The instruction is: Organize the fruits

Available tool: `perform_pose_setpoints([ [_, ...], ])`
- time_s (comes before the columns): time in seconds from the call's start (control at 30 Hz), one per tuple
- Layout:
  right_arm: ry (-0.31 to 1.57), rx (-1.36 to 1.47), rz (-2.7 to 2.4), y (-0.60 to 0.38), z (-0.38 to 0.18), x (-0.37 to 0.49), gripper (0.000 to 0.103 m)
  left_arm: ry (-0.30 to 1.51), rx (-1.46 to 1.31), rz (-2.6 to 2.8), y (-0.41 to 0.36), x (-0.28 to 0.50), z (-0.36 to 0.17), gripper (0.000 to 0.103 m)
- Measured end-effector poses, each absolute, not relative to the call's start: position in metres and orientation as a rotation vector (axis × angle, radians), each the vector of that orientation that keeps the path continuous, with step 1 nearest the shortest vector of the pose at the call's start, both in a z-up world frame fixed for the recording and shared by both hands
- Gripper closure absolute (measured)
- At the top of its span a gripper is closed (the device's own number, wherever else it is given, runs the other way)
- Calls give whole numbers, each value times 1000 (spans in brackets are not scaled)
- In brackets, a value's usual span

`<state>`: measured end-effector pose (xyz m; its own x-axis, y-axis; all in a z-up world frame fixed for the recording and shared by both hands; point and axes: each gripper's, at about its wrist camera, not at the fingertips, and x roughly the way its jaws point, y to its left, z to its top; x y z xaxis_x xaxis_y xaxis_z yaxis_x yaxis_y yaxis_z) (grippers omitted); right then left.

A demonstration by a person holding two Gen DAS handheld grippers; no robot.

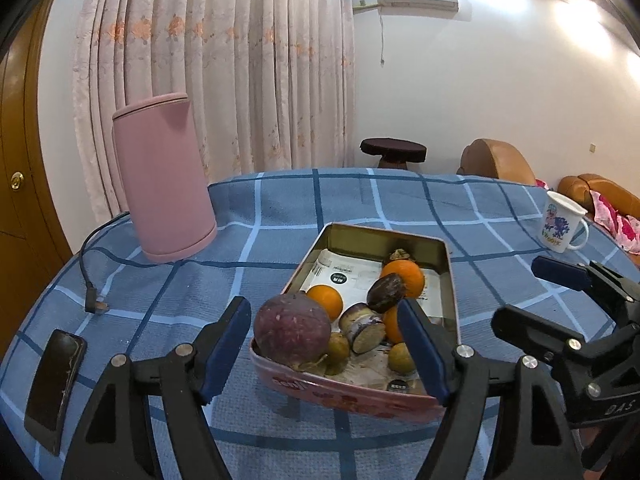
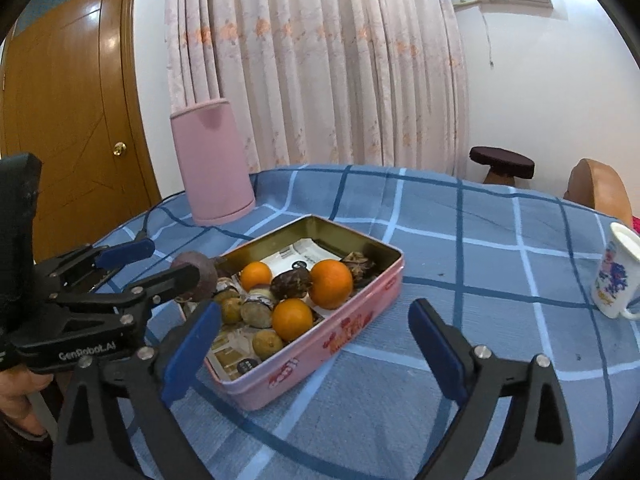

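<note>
On blue checked cloth: pink tin (image 2: 320, 360) holding oranges (image 2: 331, 283) and a purple fruit (image 1: 292, 330) perched at its rim. Left gripper (image 1: 332, 356) and right gripper (image 2: 316, 348) gaping, empty. Risk: a nudge rolls the perched fruit out.

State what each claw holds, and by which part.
Nothing is held: the left claw and right claw are open and empty, near the fruit tin.

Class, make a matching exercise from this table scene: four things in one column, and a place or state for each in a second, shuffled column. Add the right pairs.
1. oranges
2. mug
3. pink canister
4. phone

a. upright beside the curtain
b. flat at the table's left edge
c. inside the tin
d. far right on the cloth

Pairs: 1-c, 2-d, 3-a, 4-b
</note>
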<state>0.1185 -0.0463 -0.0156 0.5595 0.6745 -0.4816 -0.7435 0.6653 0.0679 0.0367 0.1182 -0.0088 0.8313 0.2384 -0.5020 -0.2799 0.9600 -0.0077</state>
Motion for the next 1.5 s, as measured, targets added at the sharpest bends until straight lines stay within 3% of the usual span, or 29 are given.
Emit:
perform_pose_setpoints([
  [0.27,473,-153,803,-62,-11,108,0,515,-68,252,102,34,-8,26],
  [1.5,413,-114,776,-85,5,94,0,532,-46,247,76,30,-7,26],
])
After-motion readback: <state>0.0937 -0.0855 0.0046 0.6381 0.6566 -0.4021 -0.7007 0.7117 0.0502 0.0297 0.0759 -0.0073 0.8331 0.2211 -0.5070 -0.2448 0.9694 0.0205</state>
